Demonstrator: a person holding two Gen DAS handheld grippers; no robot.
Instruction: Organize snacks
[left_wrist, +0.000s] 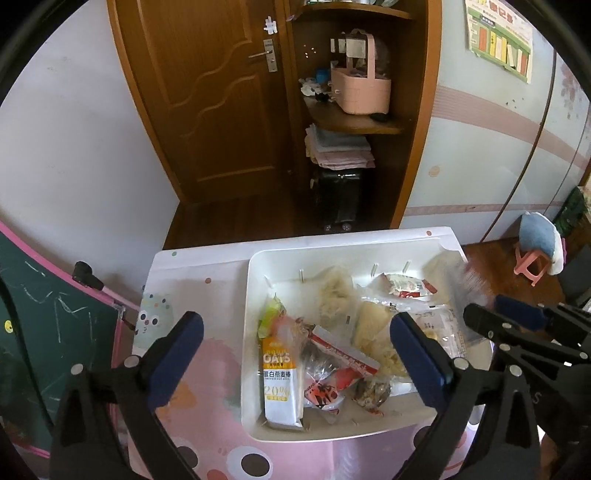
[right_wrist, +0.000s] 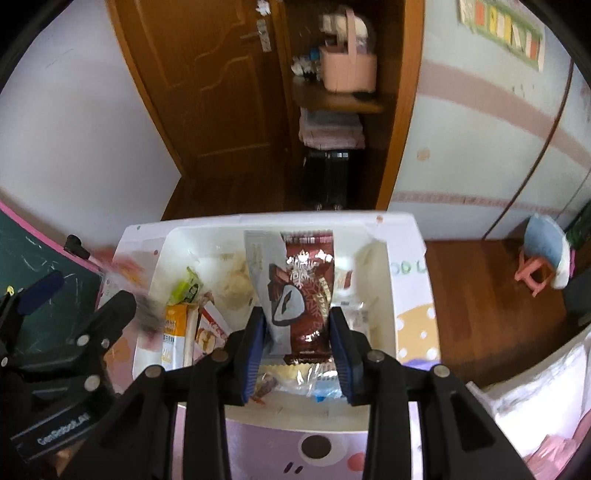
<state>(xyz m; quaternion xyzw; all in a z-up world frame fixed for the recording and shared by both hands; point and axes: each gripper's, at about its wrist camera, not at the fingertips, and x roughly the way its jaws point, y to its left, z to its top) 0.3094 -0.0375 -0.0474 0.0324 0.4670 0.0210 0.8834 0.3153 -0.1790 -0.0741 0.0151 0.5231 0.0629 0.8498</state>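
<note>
Two packets stand between the fingers of your right gripper (right_wrist: 297, 347): a brown snack packet (right_wrist: 310, 295) with a white snowflake print, and a grey-white packet (right_wrist: 264, 273) lapped against its left side. Both are upright at frame centre of the right wrist view, above the white tray (right_wrist: 388, 295), and the blue pads clamp them at their lower edges.

Your left gripper (left_wrist: 295, 354) is spread wide with nothing between its fingers, above the tray's near left part.

Tray contents, left wrist view: an orange-and-white oat bar (left_wrist: 279, 384) at the near left, a red-and-white packet (left_wrist: 345, 352) beside it, and pale clear-wrapped pastries (left_wrist: 369, 328) at centre. The tray sits on a pink cartoon-print surface (left_wrist: 192, 387).

Around: a green chalkboard (left_wrist: 44, 325) at left, a wooden door (left_wrist: 218, 99) at upper centre and a pink stool (left_wrist: 532, 262) at right.
</note>
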